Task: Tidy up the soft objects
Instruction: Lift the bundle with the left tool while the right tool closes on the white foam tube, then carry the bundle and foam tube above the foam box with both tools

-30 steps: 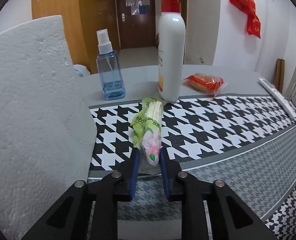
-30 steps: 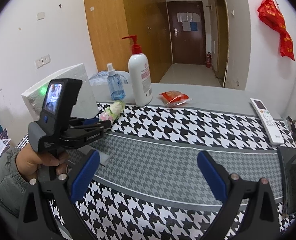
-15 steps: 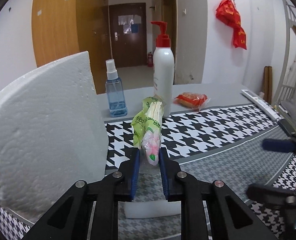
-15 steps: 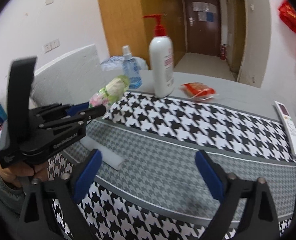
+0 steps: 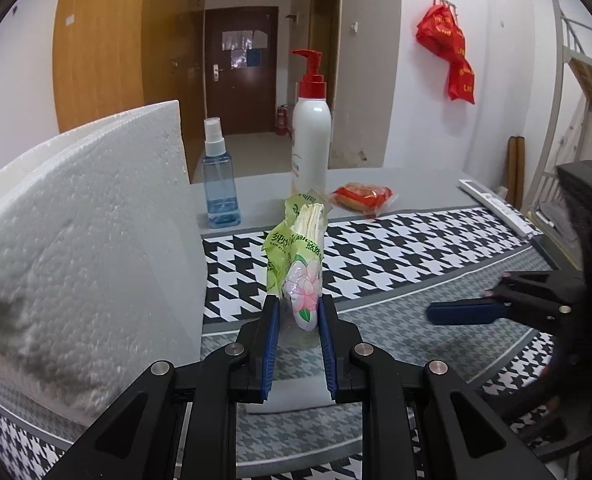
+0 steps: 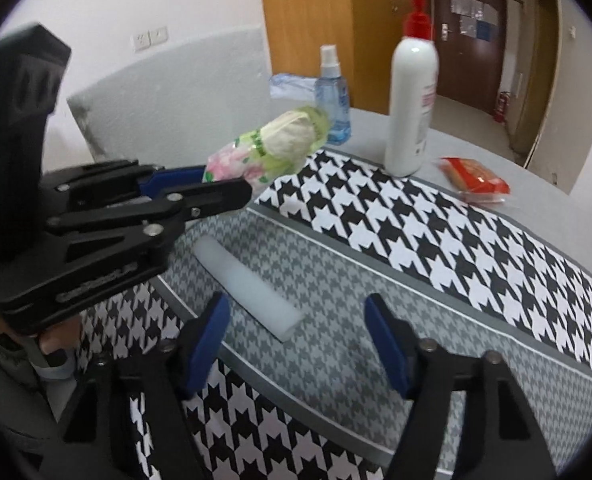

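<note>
**Tissue pack held off the surface, right tool over foam strip**

Left wrist view. The left tool (image 5: 298, 316) is clamped on the lower end of a soft green plastic tissue pack with a pink flower print (image 5: 301, 268); both blue pads press its sides. The pack stands up and away from the camera, its open top showing folded cream tissue. It hangs above the houndstooth-patterned cloth covering the surface (image 5: 396, 248). Below the jaws, partly hidden, lies a white foam strip (image 5: 292, 398). At left stands a big white polystyrene block (image 5: 80, 248). Beyond the pack: a blue transparent spray bottle (image 5: 220, 184), a tall white pump bottle with red dispenser (image 5: 311, 140) and a red plastic-wrapped snack packet (image 5: 362, 196), all on bare grey surface past the cloth. A white remote control (image 5: 496, 208) lies near the right edge. The right tool (image 5: 468, 314) enters from the right, only one blue pad plainly seen.

Right wrist view. The right tool (image 6: 296, 340) has its jaws apart, nothing between the pads; they have just been closing. The foam strip (image 6: 248, 288) lies flat on the grey band of cloth, its near end just ahead of the gap, not touched. The left tool (image 6: 200, 184) reaches in from the left, pinching the tissue pack (image 6: 272, 148) clear of the cloth. The spray bottle (image 6: 334, 96), pump bottle (image 6: 412, 108) and snack packet (image 6: 476, 180) stand behind.
</note>
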The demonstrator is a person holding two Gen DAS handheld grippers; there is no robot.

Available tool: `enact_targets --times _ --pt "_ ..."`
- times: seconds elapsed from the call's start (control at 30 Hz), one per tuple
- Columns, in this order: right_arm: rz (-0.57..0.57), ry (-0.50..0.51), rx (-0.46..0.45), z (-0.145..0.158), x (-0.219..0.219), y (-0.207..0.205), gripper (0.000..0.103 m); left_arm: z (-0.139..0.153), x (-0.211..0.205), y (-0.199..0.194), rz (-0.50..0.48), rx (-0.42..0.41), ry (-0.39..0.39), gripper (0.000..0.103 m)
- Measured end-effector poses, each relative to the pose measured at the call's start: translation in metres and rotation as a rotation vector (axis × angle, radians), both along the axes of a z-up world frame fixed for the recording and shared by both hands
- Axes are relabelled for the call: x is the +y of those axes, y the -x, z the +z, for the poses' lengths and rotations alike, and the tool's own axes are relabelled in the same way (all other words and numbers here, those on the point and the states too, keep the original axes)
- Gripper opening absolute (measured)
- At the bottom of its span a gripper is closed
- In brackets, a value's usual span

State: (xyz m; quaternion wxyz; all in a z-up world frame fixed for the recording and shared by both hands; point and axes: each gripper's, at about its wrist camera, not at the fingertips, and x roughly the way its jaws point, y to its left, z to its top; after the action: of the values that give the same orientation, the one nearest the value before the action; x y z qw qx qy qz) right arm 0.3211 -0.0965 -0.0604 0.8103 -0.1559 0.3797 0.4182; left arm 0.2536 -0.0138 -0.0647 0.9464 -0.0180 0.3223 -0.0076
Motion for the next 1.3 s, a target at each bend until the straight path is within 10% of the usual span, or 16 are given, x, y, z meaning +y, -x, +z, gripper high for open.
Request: enact_targets --times 0.33,0.77,1.3 --pt "0.103 0.08 -0.027 -0.015 0.025 0.006 0.06 0.009 0.01 0.012 0.006 -0.034 0.033 0.021" --pt "0.218 0.167 -0.039 -0.029 0.047 -0.002 0.025 0.015 0.014 0.021 -0.014 -0.06 0.074 0.021" --pt "0.037 0.025 -0.038 0.018 -0.014 0.047 0.013 0.031 0.013 0.052 0.022 -0.109 0.042 0.021"
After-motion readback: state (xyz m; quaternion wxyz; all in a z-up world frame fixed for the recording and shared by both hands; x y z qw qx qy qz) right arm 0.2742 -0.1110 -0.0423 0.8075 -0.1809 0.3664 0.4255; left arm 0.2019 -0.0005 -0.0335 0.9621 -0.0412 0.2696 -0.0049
